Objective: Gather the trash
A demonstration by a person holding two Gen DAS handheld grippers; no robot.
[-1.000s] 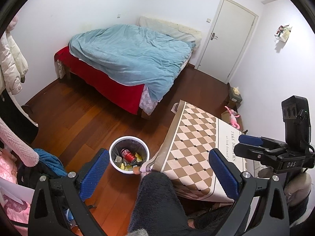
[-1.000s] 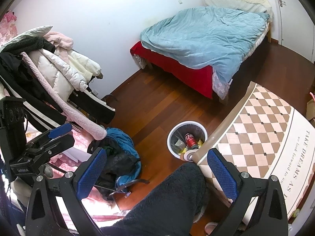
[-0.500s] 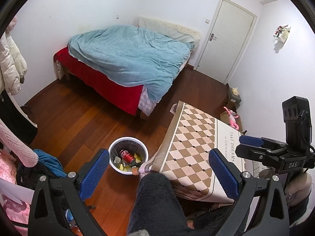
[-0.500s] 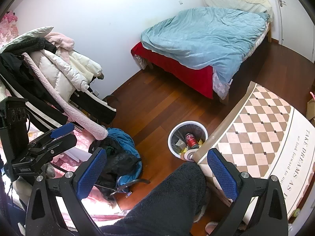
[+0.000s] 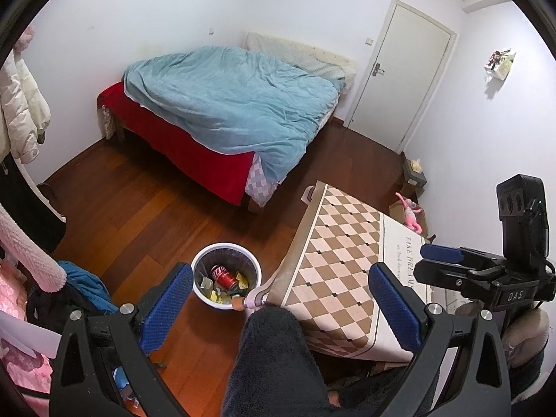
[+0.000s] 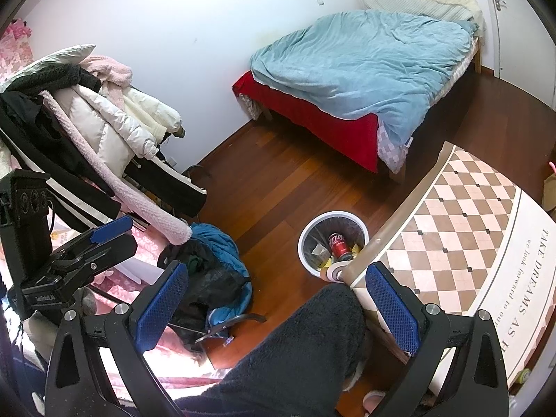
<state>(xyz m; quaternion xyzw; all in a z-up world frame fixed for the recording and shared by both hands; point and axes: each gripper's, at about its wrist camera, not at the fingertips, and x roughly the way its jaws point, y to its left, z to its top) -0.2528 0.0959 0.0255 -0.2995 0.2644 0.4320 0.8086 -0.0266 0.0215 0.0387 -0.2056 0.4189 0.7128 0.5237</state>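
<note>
A white trash bin point(image 5: 226, 304) stands on the wooden floor beside the table corner; it also shows in the right wrist view point(image 6: 305, 236). It holds a red soda can point(image 5: 225, 275) point(image 6: 339, 245), yellow scraps and paper. My left gripper point(image 5: 278, 299) is open and empty, held high above the bin and table. My right gripper point(image 6: 276, 299) is open and empty, also high above the floor. Each gripper shows in the other's view: the right one point(image 5: 448, 260) at the right edge, the left one point(image 6: 104, 239) at the left edge.
A table with a checkered cloth point(image 5: 347, 260) stands right of the bin. A bed with a blue duvet point(image 5: 229, 104) is at the back, a white door point(image 5: 406, 80) beyond. Coats hang on a rack point(image 6: 87, 121); clothes point(image 6: 212, 264) lie on the floor. A dark-clad leg point(image 6: 295, 354) is below.
The left wrist view has drifted slightly, so the bin sits a little higher in the frame. Both grippers stay open and empty.
</note>
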